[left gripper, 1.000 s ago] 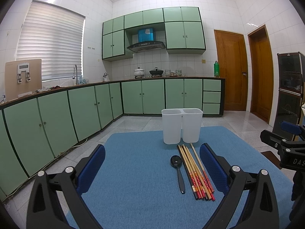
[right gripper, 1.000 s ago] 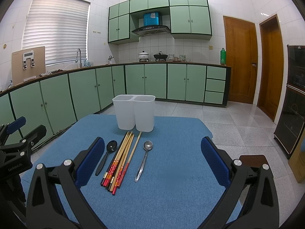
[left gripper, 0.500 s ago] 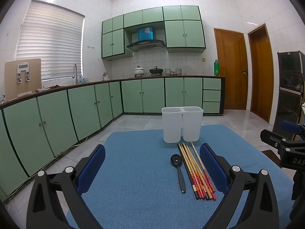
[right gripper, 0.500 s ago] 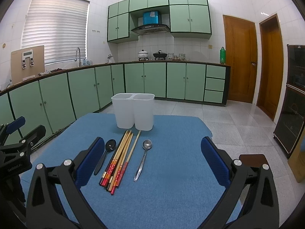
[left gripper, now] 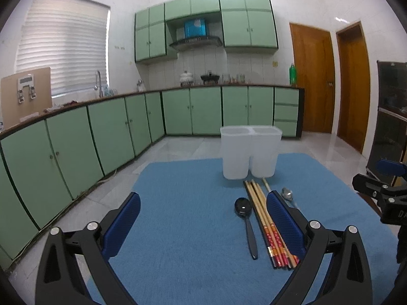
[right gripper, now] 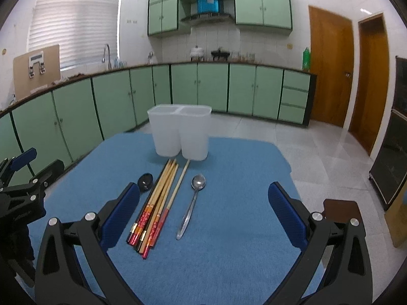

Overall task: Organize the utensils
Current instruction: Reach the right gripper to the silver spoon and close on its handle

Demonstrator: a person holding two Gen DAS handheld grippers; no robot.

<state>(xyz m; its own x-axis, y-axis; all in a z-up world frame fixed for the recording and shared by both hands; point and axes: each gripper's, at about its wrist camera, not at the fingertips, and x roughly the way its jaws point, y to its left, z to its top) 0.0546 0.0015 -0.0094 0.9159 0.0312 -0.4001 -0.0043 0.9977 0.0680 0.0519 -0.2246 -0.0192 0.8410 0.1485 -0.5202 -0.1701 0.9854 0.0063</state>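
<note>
right gripper (left gripper: 389,190) lettering "DA", rest cut off

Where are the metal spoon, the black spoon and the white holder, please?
metal spoon (right gripper: 198,181), right wrist view, on its bowl
black spoon (left gripper: 243,206), left wrist view, on its bowl
white holder (right gripper: 166,137), right wrist view, on its left wall

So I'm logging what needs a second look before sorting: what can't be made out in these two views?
- Holder insides: both views, the frosted walls hide any contents.
- Silver spoon handle: left view, hidden behind the left gripper finger.
- Black spoon handle: right view, hidden behind the right gripper finger.
- Chopsticks: exact count unclear, they overlap.
- Counter items: too small and blurred.
</note>
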